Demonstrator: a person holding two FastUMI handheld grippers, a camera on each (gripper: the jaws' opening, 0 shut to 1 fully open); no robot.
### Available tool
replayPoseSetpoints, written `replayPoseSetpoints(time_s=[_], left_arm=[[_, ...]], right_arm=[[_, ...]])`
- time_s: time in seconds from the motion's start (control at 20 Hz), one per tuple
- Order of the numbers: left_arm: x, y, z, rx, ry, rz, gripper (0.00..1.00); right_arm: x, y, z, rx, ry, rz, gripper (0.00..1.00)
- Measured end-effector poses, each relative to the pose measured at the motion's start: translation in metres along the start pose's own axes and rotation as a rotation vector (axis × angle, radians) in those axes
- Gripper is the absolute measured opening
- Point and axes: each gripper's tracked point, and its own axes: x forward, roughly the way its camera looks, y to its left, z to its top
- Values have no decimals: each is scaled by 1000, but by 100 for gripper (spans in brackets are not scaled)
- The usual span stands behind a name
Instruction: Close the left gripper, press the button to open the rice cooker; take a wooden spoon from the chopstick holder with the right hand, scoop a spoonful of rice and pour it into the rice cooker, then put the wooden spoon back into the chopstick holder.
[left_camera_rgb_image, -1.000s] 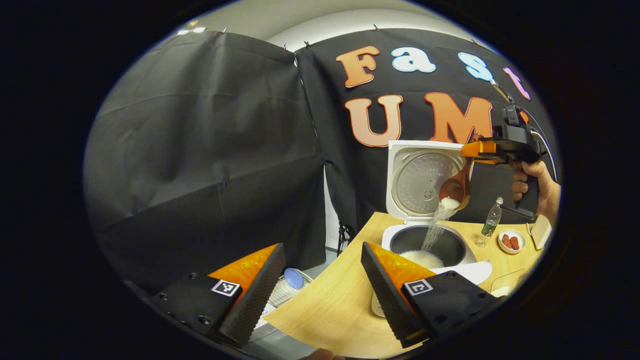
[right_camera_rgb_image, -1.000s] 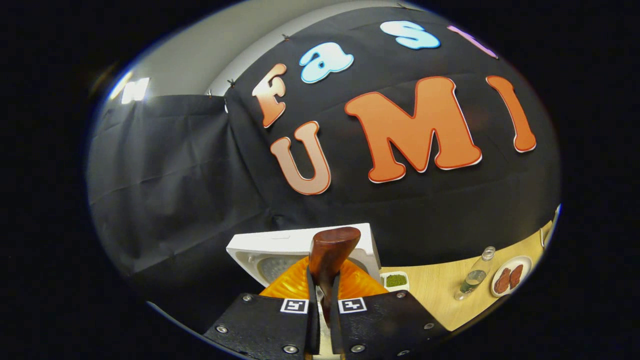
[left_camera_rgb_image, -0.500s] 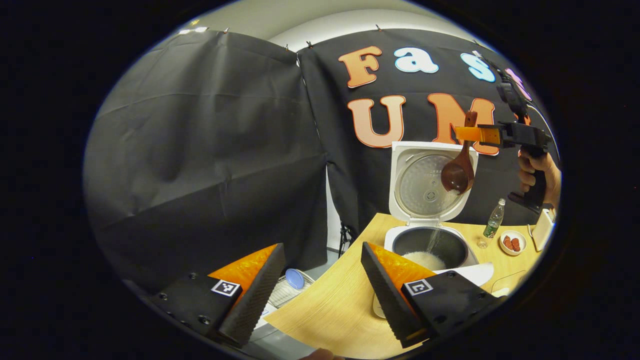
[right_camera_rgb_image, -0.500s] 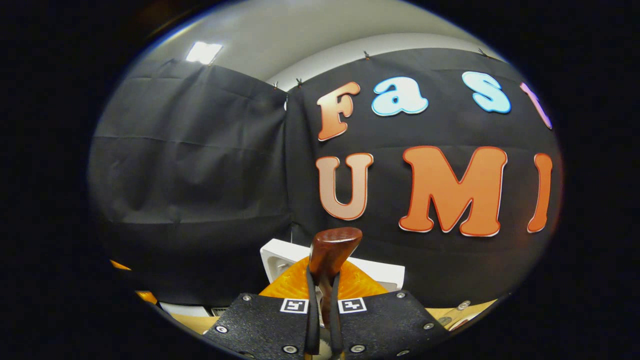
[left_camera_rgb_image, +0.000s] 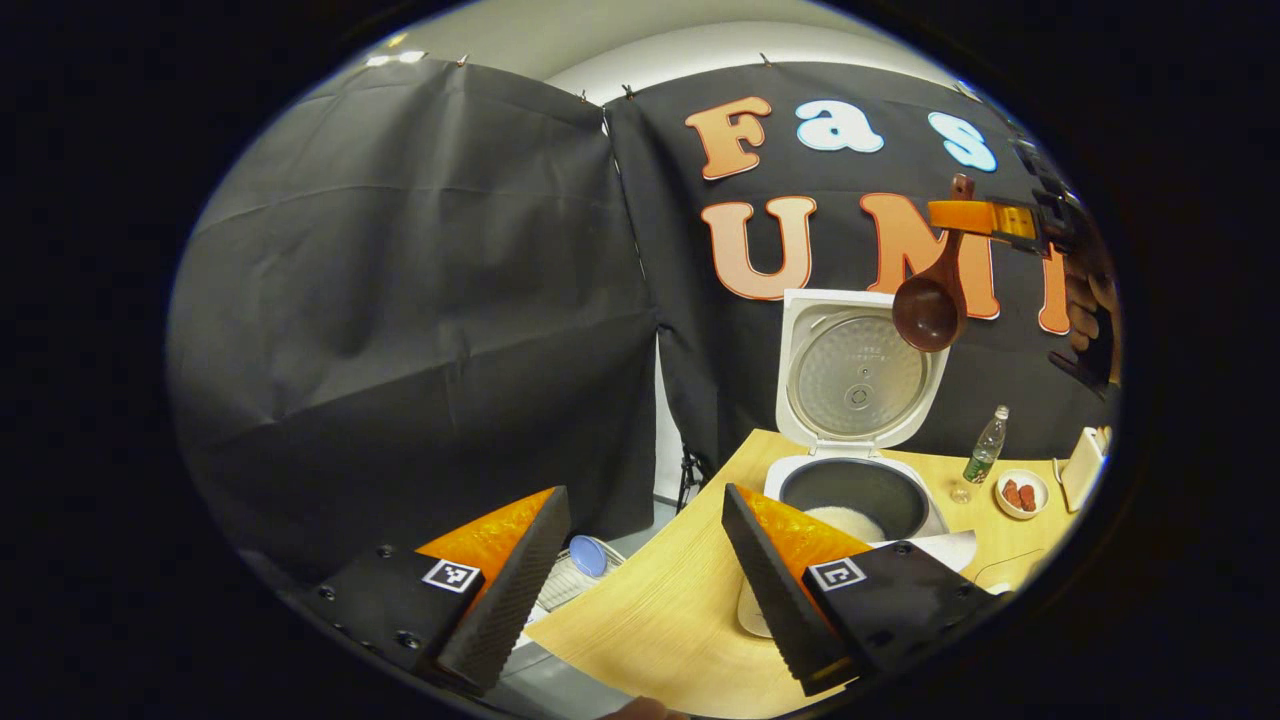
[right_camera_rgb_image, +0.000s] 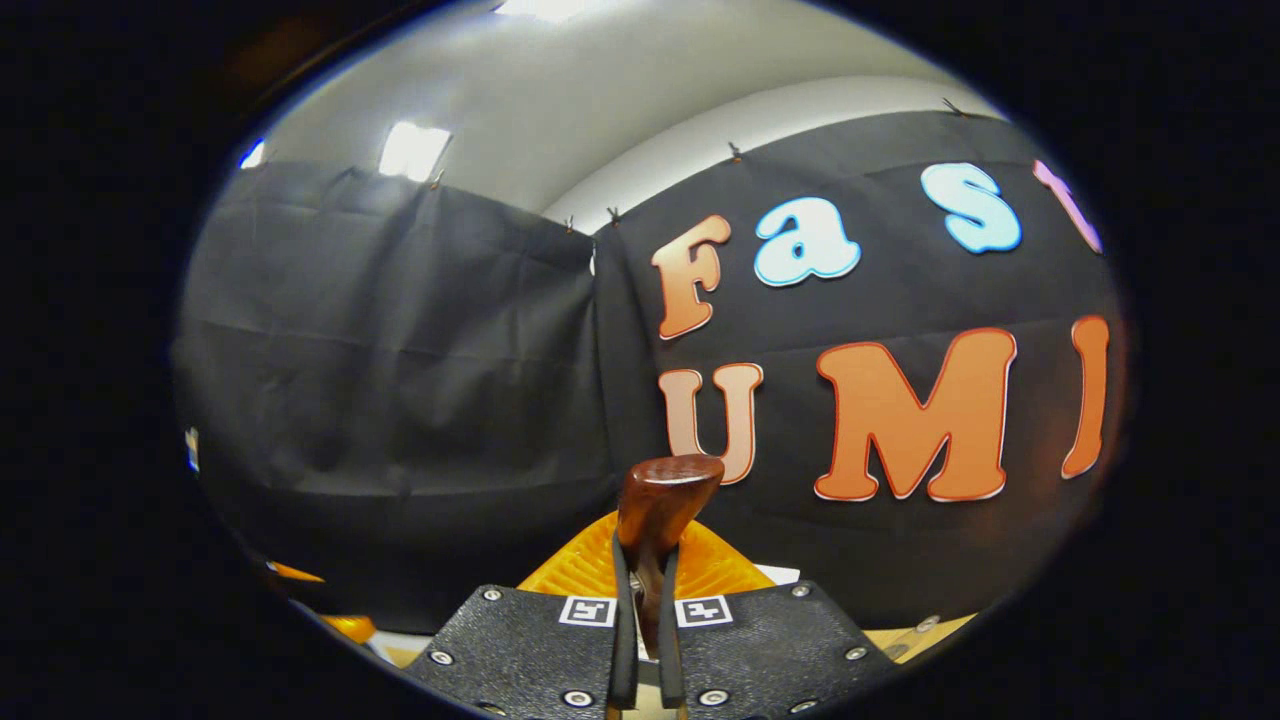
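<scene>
Right claw (right_camera_rgb_image: 640, 640) clamps my wooden spoon (left_camera_rgb_image: 930, 300), handle vertical, bowl hanging above open rice cooker (left_camera_rgb_image: 850, 470); left claw (left_camera_rgb_image: 640, 570) wide.

a light wooden table (left_camera_rgb_image: 680, 610) carries the rice cooker (left_camera_rgb_image: 855, 480), which stands open with its lid upright and white rice in the pot. just right of the rice cooker stand a clear bottle (left_camera_rgb_image: 984, 448) and a small dish (left_camera_rgb_image: 1022, 494) with two reddish pieces, and farther right, at the table's edge, a pale upright thing (left_camera_rgb_image: 1082, 480) that may be a holder, though the view is too warped there to tell. in front of the rice cooker lies something flat and white (left_camera_rgb_image: 945, 548), partly hidden.
</scene>
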Motion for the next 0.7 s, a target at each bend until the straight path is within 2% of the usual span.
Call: replayPoseSetpoints(time_s=[0.1,0.3,0.55,0.7], left_arm=[[-6,-6,1,-1,-5,-1,100],[-21,-23,6,3,-15,-13,100],[-39,-63,8,21,-18,-63,100],[-48,-94,11,44,-26,-104,100]], right_arm=[[-17,-23,4,60,3,-32,7],[-67,-71,-6,87,40,-110,7],[-133,-115,-5,323,45,-151,7],[-173,-151,-5,372,36,-208,7]])
